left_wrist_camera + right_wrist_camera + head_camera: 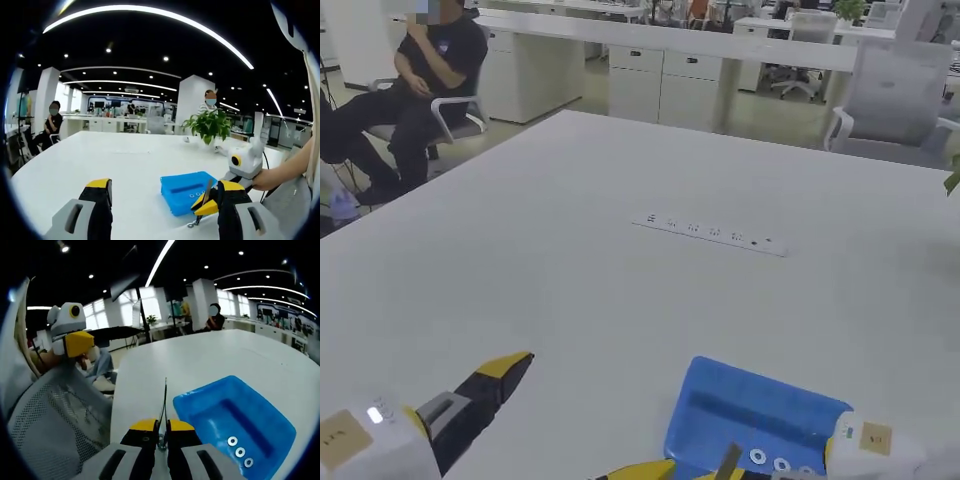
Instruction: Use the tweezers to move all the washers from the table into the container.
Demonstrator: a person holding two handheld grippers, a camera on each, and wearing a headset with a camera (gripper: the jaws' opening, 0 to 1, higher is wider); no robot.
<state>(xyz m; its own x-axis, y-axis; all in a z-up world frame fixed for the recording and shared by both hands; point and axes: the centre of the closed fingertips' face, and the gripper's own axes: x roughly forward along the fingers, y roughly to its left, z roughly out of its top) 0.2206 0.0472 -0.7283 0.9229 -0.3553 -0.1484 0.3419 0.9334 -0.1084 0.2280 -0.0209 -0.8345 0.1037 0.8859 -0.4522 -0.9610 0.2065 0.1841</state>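
Note:
The blue container lies on the white table to the right of my right gripper, with three washers in its near corner. That gripper is shut on the thin tweezers, whose tips point out over bare table. In the head view the container sits at the bottom edge, the washers and the tweezers beside the right gripper. My left gripper hovers open at the lower left, holding nothing. From the left gripper view, a small ring-like speck lies by the tweezers' tip.
A white power strip lies across the middle of the table. A person sits on a chair past the far left corner. A potted plant stands on the table's far end. Desks and office chairs fill the background.

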